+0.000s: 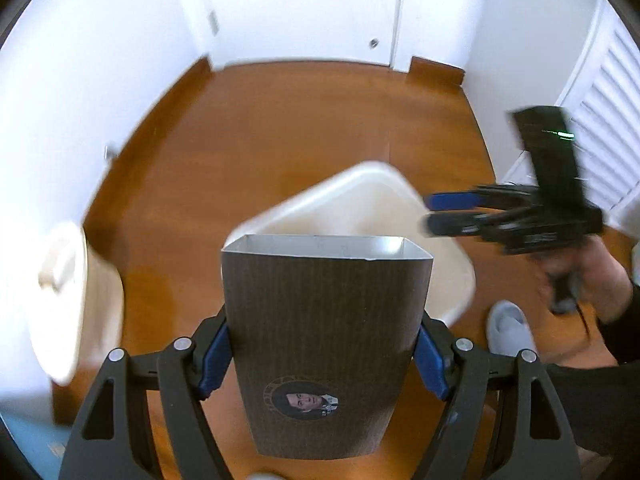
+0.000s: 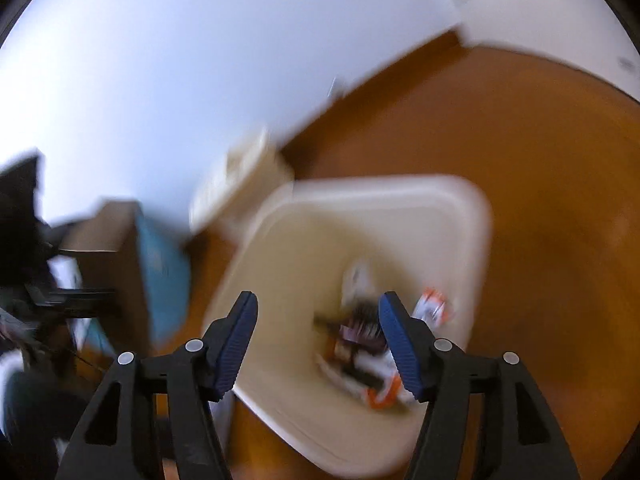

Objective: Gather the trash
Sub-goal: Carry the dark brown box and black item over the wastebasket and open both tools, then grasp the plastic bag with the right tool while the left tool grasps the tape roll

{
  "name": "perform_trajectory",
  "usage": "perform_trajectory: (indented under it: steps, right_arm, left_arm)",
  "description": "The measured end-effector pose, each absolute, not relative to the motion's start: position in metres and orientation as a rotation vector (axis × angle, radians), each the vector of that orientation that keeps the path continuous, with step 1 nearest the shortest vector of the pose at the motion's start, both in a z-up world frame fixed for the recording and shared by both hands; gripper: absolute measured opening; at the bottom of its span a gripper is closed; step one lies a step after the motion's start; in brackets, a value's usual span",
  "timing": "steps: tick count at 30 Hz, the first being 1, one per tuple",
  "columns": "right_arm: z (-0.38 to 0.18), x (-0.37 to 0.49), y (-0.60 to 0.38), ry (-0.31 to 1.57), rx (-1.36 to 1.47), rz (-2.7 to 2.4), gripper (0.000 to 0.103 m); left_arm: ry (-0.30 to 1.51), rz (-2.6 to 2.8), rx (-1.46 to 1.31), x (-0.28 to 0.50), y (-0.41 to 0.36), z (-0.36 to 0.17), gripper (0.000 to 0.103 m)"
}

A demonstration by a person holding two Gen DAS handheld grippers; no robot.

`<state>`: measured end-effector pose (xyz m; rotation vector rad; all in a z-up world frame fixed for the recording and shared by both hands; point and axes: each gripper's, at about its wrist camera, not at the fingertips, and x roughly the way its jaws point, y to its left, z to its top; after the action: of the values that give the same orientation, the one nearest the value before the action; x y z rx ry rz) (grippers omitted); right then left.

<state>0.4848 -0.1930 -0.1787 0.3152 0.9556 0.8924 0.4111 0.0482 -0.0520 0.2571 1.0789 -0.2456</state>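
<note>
We held the paper cup (image 1: pixel 326 344) clamped between the pads of the left gripper (image 1: pixel 324 354), mouth forward above the near rim of the white bin (image 1: pixel 384 184) on the floor, presumably ready for tipping in. The right gripper (image 2: pixel 318 340) hung over the bin with jaws apart and empty. Blurred wrappers (image 2: pixel 372 344) lay inside the bin.

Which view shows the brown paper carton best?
The left wrist view. The brown paper carton fills the middle, sharp, clamped between the left gripper pads, its open top and printed round logo visible, with the white bin behind. The right wrist view shows only a blurred brown shape at the left edge, possibly the carton.
</note>
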Motion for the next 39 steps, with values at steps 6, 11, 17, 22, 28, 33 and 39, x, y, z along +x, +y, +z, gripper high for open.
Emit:
perform_trajectory:
  steps: [6,11,17,22,28,33,39]
  right_arm:
    - [-0.173,0.465,-0.299,0.760,0.607,0.700,0.073]
    - [-0.198,0.453,-0.316,0.799,0.640,0.677,0.074]
    - [-0.233,0.440,-0.319,0.864,0.624,0.661,0.074]
    - [-0.275,0.419,-0.298,0.993,0.478,0.700,0.074]
    - [-0.355,0.394,-0.241,1.213,0.476,0.783,0.074]
    - [-0.426,0.393,-0.176,1.390,0.653,0.845,0.074]
    - [-0.461,0.396,-0.128,1.425,0.591,0.819,0.074]
  left_arm:
    - [1.147,-0.335,0.650,0.473,-0.028,-0.140,0.076]
    - [1.265,-0.347,0.748,0.504,-0.046,-0.219,0.078]
    - [1.257,-0.286,0.745,0.509,-0.040,-0.220,0.085]
    - [1.154,-0.259,0.592,0.477,-0.017,-0.153,0.085]
    - [1.000,-0.092,0.315,0.382,0.039,-0.097,0.087]
    - [1.121,0.029,0.335,0.295,0.066,-0.145,0.089]
    - [1.372,-0.110,0.358,0.242,0.064,-0.247,0.089]
